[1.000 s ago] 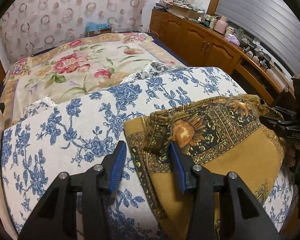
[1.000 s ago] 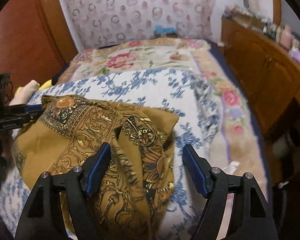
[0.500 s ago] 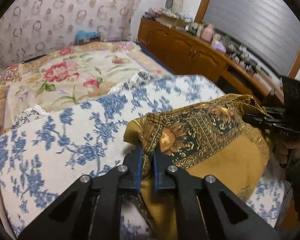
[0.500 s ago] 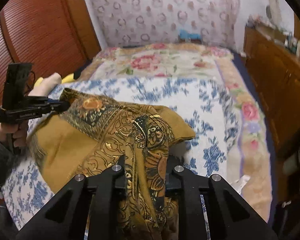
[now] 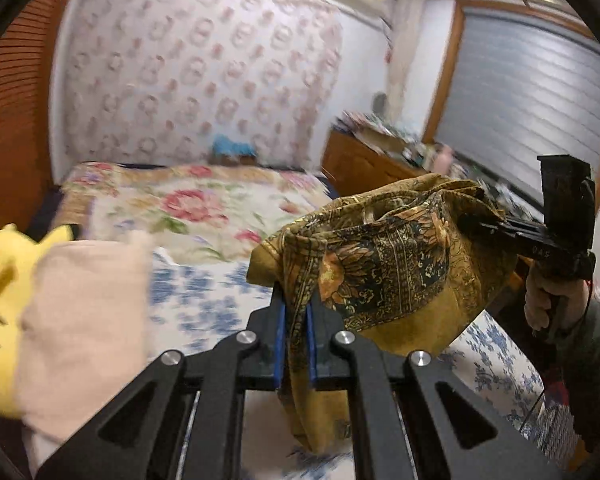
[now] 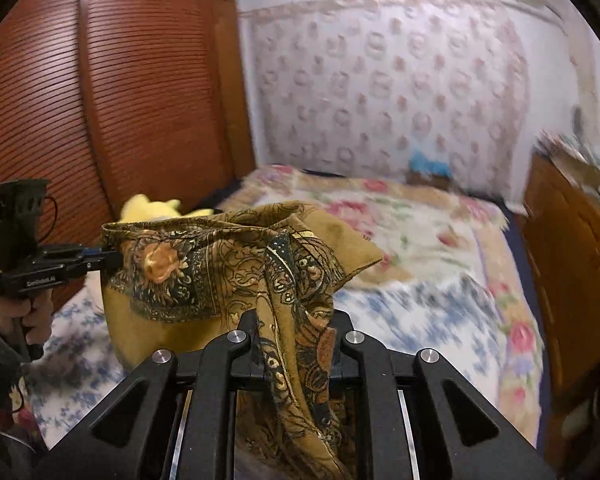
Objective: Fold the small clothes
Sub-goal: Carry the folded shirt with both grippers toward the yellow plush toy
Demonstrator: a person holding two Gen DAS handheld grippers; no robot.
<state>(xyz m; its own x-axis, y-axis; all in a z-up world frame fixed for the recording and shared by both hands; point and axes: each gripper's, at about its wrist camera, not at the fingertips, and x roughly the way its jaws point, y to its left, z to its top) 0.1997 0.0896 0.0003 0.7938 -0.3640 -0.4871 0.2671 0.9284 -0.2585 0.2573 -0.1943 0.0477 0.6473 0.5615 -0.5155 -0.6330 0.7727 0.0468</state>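
Scarf (image 5: 384, 264) between tools, above floral bedspread (image 5: 204, 208).

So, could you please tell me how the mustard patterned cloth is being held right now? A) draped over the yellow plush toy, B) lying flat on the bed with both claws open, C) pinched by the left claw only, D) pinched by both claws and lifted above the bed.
D: the left claw and the right claw are each shut on the mustard patterned cloth, which hangs between them above the blue-flowered bedspread.
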